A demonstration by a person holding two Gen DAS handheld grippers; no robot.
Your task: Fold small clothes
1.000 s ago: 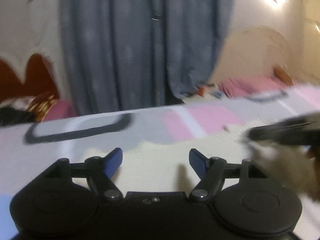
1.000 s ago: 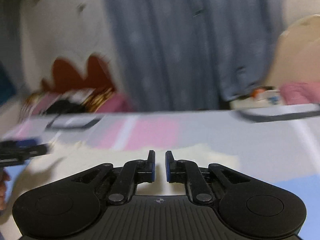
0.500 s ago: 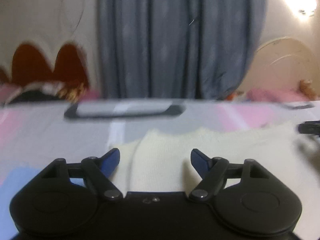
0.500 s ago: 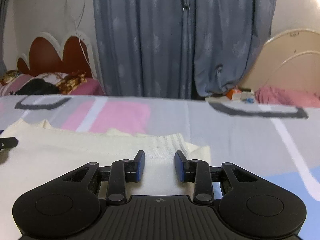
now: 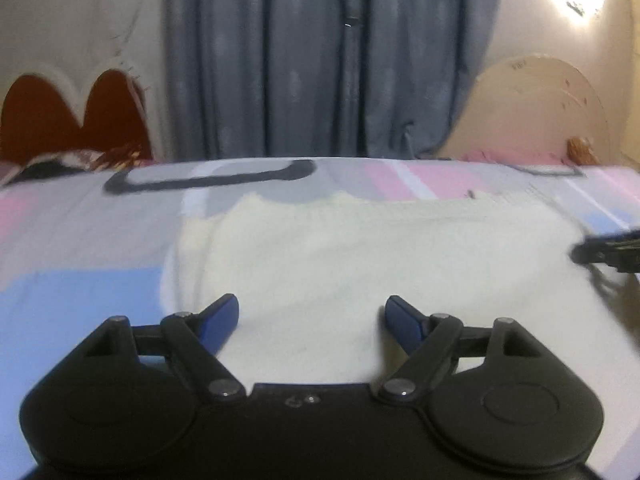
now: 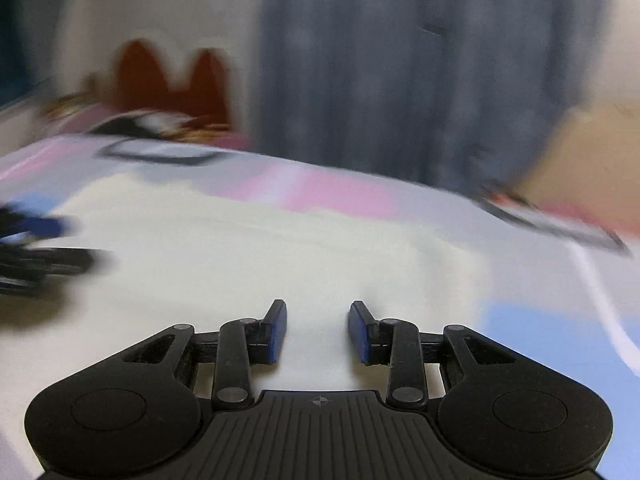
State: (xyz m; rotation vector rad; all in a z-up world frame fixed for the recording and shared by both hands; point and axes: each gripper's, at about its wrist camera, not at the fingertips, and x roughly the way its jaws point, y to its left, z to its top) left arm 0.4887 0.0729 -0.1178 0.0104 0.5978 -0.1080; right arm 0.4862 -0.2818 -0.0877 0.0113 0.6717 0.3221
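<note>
A cream knit garment [image 5: 360, 248] lies spread flat on the bed. My left gripper [image 5: 312, 300] hovers over its near left part, jaws wide open with only the cloth below them. My right gripper [image 6: 318, 304] is over the garment [image 6: 240, 248] toward its right side, jaws partly open with nothing between the blue pads. In the left wrist view the right gripper [image 5: 608, 250] shows as a dark blur at the right edge. In the right wrist view, which is motion-blurred, the left gripper [image 6: 40, 240] shows at the left edge.
The bed sheet [image 5: 80, 288] has pink, blue and grey patches and reaches past the garment on all sides. Behind the bed hang grey-blue curtains [image 5: 320, 60]. A red scalloped headboard [image 5: 76, 116] is at the back left and a round beige board [image 5: 536, 112] at the back right.
The right jaws went from nearly shut to partly open. Both views swung across the bed, and the garment now fills more of each. The left jaws spread slightly wider.
</note>
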